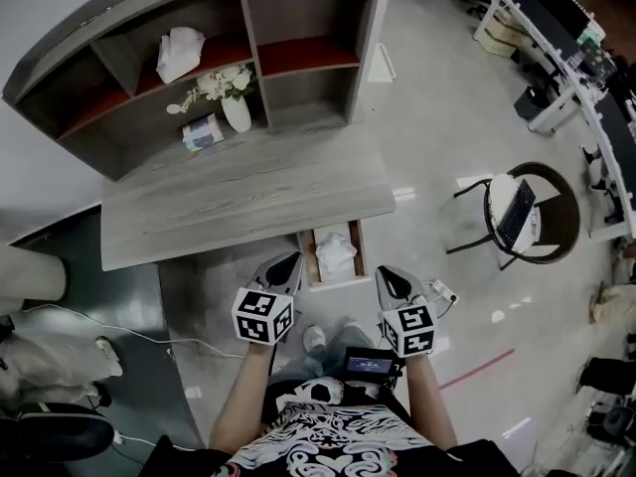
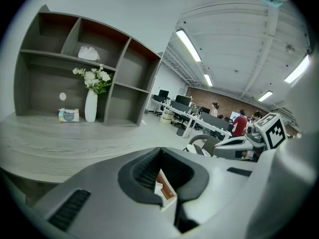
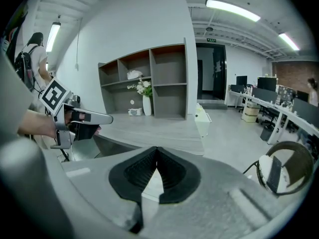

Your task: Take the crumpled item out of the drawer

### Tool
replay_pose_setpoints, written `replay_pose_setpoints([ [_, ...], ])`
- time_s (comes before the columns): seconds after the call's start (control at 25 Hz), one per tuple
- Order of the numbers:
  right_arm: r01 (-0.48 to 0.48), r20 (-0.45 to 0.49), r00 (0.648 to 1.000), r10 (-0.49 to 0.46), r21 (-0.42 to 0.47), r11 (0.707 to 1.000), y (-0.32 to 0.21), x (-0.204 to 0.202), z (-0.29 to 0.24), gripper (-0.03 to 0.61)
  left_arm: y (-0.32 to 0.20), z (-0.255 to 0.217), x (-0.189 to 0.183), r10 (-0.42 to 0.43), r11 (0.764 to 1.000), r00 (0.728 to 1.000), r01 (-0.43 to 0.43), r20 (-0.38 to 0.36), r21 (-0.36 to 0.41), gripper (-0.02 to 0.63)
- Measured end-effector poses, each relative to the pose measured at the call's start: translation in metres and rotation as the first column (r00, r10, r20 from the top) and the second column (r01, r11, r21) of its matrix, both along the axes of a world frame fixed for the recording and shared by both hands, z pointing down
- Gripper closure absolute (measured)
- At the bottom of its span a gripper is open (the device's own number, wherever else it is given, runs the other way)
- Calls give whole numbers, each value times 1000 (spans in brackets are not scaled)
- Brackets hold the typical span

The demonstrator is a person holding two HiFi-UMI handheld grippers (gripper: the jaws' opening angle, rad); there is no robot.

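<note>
A white crumpled item point(image 1: 336, 253) lies in the open wooden drawer point(image 1: 309, 263), which sticks out under the grey desk's front edge. In the head view my left gripper point(image 1: 292, 260) hangs just left of the drawer, above its left rim, with its jaws shut and nothing held. My right gripper point(image 1: 384, 272) hovers just right of the drawer, jaws also shut and empty. In the left gripper view the left gripper point(image 2: 160, 154) shows a sliver of the drawer's edge point(image 2: 165, 191) under its tips. The right gripper point(image 3: 156, 152) points toward the desk.
The grey desk point(image 1: 248, 192) carries a shelf unit point(image 1: 298, 28) with a white vase of flowers point(image 1: 236, 107), a tissue box point(image 1: 203, 132) and a white bundle point(image 1: 179, 53). A round chair with a laptop point(image 1: 522, 217) stands to the right. A power strip point(image 1: 443, 292) lies on the floor.
</note>
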State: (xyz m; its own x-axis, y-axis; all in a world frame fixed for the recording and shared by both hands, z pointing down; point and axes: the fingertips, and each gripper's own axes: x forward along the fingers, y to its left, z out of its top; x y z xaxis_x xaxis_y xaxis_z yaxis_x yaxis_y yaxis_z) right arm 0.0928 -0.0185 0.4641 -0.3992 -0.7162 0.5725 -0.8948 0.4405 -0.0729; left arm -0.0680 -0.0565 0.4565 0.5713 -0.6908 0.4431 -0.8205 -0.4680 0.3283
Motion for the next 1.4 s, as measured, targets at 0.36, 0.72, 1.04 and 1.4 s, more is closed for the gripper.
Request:
replay_pose_setpoints([
  [0.36,26,-7,1000,-26,-8,1000,-22,0,12,573,-19,8,4,-7,1000,1000,7,2,2,614],
  [0.72,56,-10,998,-57,-79,995,-34,0,52,572,-27,42,4,-43,996,999,44,3,-74,614],
  [1.04,109,-39,993,-116,-148,983,-42,-3,86,572,-26,83,2,-52,986,998,56,30,-158,612],
  [1.4,193,-57,976,-212,-238,952,-40,-15,126,572,-24,121,4,-34,974,998,46,60,-222,612],
])
